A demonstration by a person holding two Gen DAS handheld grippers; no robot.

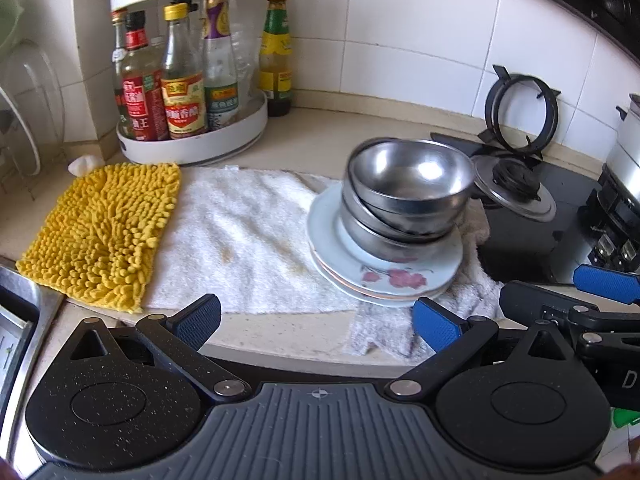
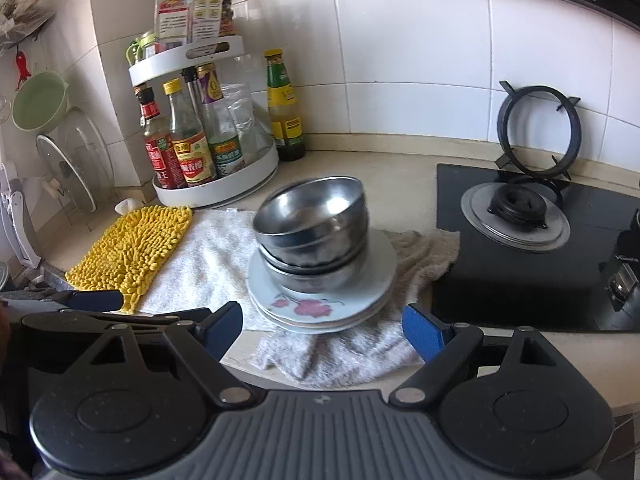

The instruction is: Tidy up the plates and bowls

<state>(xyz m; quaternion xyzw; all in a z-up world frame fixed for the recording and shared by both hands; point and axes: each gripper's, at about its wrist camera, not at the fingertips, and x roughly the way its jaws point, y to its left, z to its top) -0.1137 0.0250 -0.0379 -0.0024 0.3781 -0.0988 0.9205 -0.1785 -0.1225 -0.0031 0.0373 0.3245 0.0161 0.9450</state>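
Note:
A stack of steel bowls (image 1: 408, 192) (image 2: 314, 232) sits on a stack of white plates (image 1: 384, 276) (image 2: 316, 308), the top plate with a pink flower print. The top bowl is tilted. The stack rests on a white towel (image 1: 248, 236) (image 2: 216, 256) on the counter. My left gripper (image 1: 316, 320) is open and empty, in front of the towel, left of the stack. My right gripper (image 2: 322, 326) is open and empty, just in front of the plates. The right gripper's blue fingers (image 1: 606, 282) show at the right of the left wrist view.
A yellow chenille mat (image 1: 104, 232) (image 2: 134, 248) lies left of the towel. A white turntable rack of sauce bottles (image 1: 192, 136) (image 2: 216, 176) stands behind. A black gas hob (image 1: 532, 216) (image 2: 532, 240) lies right, with a pan support (image 2: 538, 132) leaning on the tiles. A sink edge (image 1: 24, 320) is at the left.

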